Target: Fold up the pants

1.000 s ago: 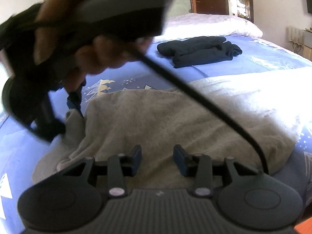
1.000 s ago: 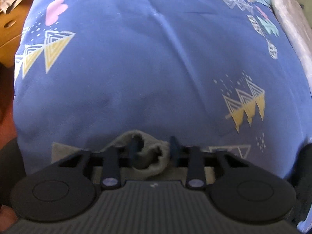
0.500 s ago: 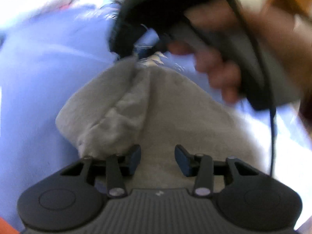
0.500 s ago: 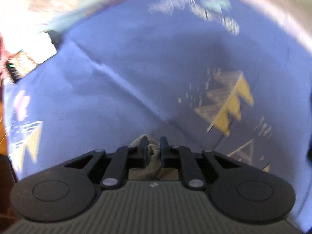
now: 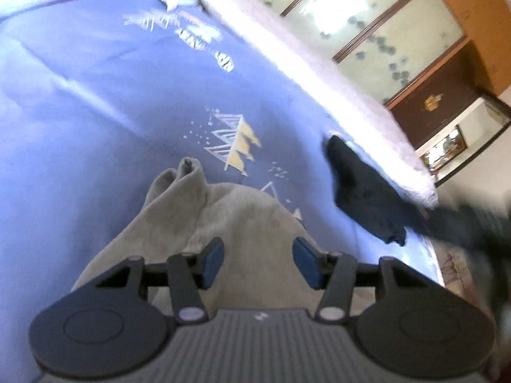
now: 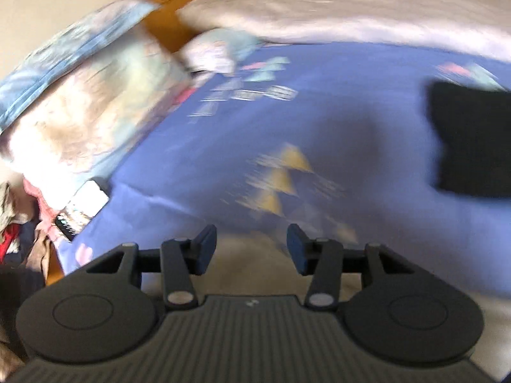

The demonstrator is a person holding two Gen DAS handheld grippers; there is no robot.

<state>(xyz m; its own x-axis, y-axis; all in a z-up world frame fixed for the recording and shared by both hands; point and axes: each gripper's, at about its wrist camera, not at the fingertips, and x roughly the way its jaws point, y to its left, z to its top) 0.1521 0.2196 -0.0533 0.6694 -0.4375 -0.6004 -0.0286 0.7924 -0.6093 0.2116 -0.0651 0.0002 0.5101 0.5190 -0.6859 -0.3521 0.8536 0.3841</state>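
Grey pants (image 5: 230,217) lie bunched on the blue patterned bedspread (image 5: 95,95), with a rumpled end (image 5: 182,172) pointing away. My left gripper (image 5: 258,261) hovers over them, its jaws opening and nothing pinched between the blue pads. In the blurred right wrist view the same grey pants (image 6: 252,271) show under my right gripper (image 6: 250,252), whose jaws are opening too, with no cloth between the pads.
A dark folded garment (image 5: 361,198) lies on the bed to the right, also seen as a dark garment (image 6: 472,137). Pillows (image 6: 80,95) and a white duvet (image 6: 351,9) sit at the bed's far side. A phone (image 6: 81,209) rests by the bed's left edge.
My right gripper let go of the grey cloth end it pinched and swung up and away. My left gripper rolled and its jaws widened. The other hand left the left wrist view.
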